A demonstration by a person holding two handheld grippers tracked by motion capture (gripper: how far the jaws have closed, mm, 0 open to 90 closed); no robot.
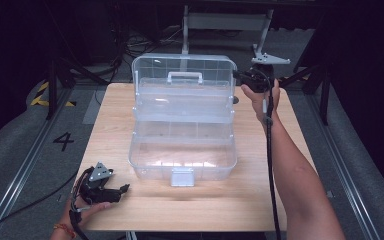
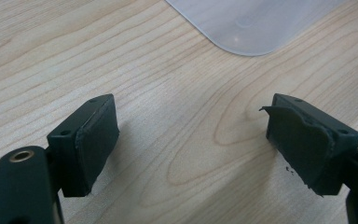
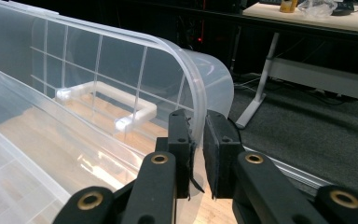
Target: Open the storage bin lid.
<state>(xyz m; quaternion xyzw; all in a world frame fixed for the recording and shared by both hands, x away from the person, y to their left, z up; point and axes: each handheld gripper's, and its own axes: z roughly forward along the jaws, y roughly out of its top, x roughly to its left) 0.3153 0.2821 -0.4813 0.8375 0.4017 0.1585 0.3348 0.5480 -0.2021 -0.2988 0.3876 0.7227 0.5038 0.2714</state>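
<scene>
A clear plastic storage box [image 1: 182,155] stands in the middle of the wooden table [image 1: 115,110], its lid [image 1: 182,75] raised upright at the back, a white handle [image 1: 185,76] on it. My right gripper [image 1: 247,77] is at the lid's right edge, jaws pinched on the lid rim [image 3: 193,88]. My right gripper [image 3: 198,140] has the thin clear wall between its pads. My left gripper [image 1: 117,192] rests low near the table's front left corner, open, and my left gripper [image 2: 191,140] has bare wood between its pads. A corner of the box [image 2: 251,23] shows beyond it.
The box has a white latch [image 1: 182,176] at its front and an inner tray [image 1: 182,130] with dividers. Dark floor, cables and metal frame legs [image 1: 267,30] surround the table. A grey rail [image 1: 25,165] runs along the left side.
</scene>
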